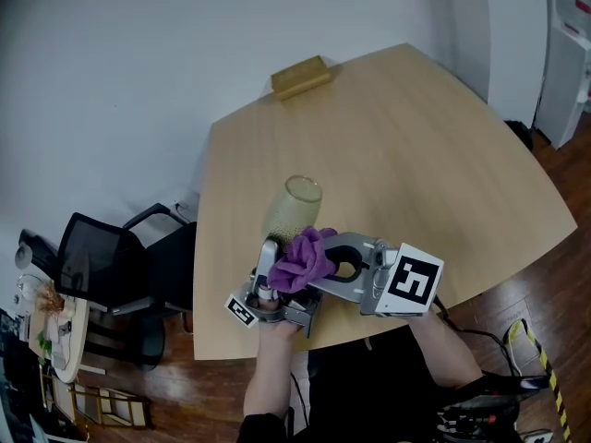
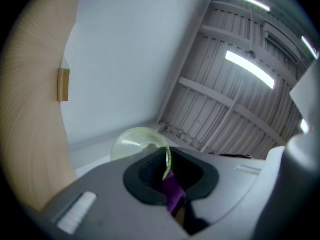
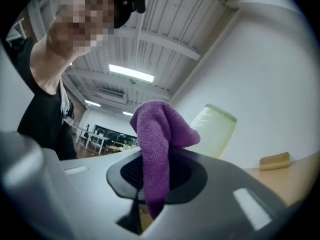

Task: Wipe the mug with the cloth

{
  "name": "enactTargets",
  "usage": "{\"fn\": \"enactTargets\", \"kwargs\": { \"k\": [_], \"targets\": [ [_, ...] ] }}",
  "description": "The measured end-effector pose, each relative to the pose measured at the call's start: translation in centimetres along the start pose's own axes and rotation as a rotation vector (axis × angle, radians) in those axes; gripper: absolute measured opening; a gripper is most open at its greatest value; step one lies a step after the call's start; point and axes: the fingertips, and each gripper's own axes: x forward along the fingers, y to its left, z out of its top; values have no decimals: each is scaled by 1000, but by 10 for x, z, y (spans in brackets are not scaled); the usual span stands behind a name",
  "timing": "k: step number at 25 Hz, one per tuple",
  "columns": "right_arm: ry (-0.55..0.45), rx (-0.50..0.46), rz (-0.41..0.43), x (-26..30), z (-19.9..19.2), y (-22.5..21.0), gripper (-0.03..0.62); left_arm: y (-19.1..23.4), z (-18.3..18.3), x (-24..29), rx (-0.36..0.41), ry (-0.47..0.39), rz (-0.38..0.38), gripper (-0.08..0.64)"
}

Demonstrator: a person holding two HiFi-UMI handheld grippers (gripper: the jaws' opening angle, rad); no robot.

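Note:
A pale green see-through mug [image 1: 294, 204] is held up above the wooden table [image 1: 416, 155], near its front edge. My left gripper [image 1: 272, 264] is shut on the mug from below; in the left gripper view the mug's thin wall [image 2: 167, 160] stands between the jaws. A purple cloth [image 1: 303, 259] bunches against the mug's lower side, with my right gripper [image 1: 323, 268] shut on it. In the right gripper view the cloth [image 3: 157, 139] rises out of the jaws, and the mug [image 3: 215, 129] stands just behind it. A strip of cloth [image 2: 173, 191] also shows in the left gripper view.
A small wooden block [image 1: 300, 77] lies at the table's far edge. A black office chair [image 1: 111, 266] stands to the table's left. The person holding the grippers [image 3: 45, 84] fills the left of the right gripper view.

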Motion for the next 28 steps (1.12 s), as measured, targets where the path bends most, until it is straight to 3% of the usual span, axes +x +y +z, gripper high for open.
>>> {"fn": "enactTargets", "kwargs": {
  "k": [2,5,7,9,14,18,21,24,26,28],
  "targets": [
    [-90,65,-75,-24,8,-26,57,-5,5,-1,-14,-23,-20,44],
    [-316,167,-226,-66,46,-70,55,-11,10,-1,-16,-40,-44,43],
    [-401,137,-287,-84,70,-81,55,-13,9,0,-20,-41,-52,43],
    [-421,79,-286,-84,85,-79,55,-13,6,2,-26,-35,-57,43],
    [-235,-36,-157,-38,57,-45,55,-15,-2,5,-45,-19,-73,46],
    [19,-68,1,-6,6,-3,56,-16,0,6,-24,6,-70,48],
    [41,-72,9,-7,-2,1,57,-14,-1,1,-8,17,-59,44],
    [-110,74,-79,-37,10,-33,57,-19,2,0,15,20,-76,43],
    [-314,267,-128,-64,33,-63,57,-22,4,1,36,26,-90,43],
    [-485,376,-152,-84,55,-82,55,-24,5,1,39,20,-106,43]
  ]
}}
